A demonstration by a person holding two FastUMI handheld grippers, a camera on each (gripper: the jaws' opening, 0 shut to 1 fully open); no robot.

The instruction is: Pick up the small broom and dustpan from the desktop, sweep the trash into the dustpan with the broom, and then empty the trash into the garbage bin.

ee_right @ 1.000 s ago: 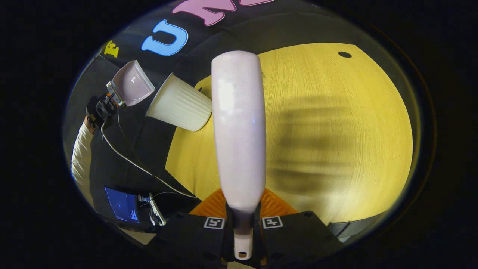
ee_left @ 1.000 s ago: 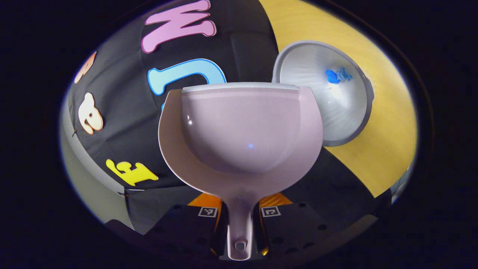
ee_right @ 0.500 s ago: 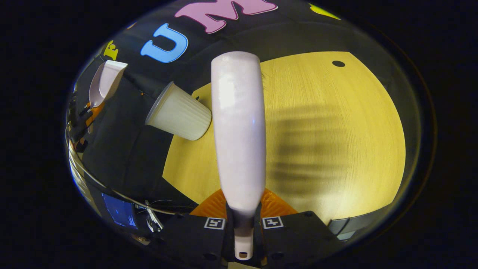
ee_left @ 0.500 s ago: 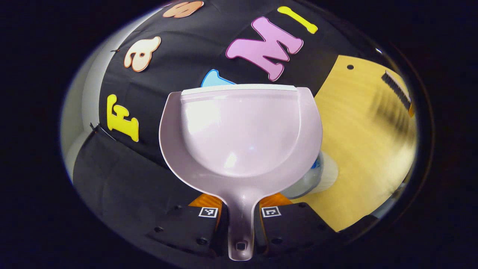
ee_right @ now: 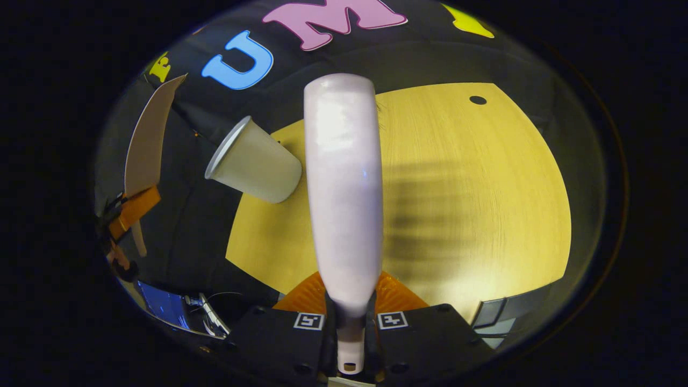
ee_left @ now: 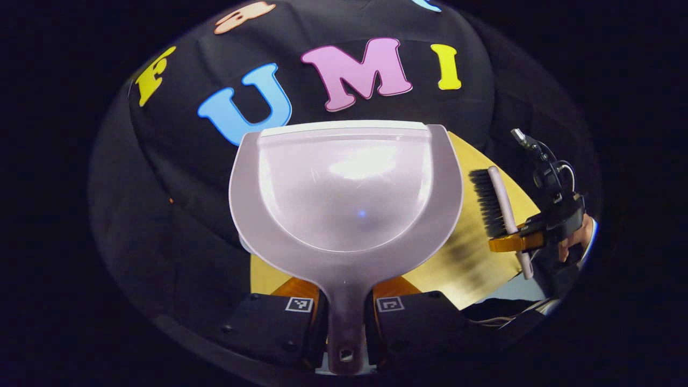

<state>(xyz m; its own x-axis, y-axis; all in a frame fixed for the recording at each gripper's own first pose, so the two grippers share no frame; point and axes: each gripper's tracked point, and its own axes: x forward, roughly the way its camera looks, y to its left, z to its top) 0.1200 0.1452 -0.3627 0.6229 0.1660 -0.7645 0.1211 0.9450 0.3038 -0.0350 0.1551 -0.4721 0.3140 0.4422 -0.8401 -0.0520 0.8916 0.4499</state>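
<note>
Claws both clamp tight: left claw point(ee_left: 344, 309) on dustpan point(ee_left: 346, 188) handle, right claw point(ee_right: 349, 322) on broom point(ee_right: 344, 183) handle.

The dustpan point(ee_left: 344, 199) is pale lilac, as is the broom point(ee_right: 344, 183) back; its bristles point(ee_left: 486, 201) are black. The bin point(ee_right: 252, 161) is white, the tabletop point(ee_right: 484, 177) yellow wood-grain, and each tool point(ee_left: 345, 317) is black with orange fingers point(ee_left: 293, 288).
</note>
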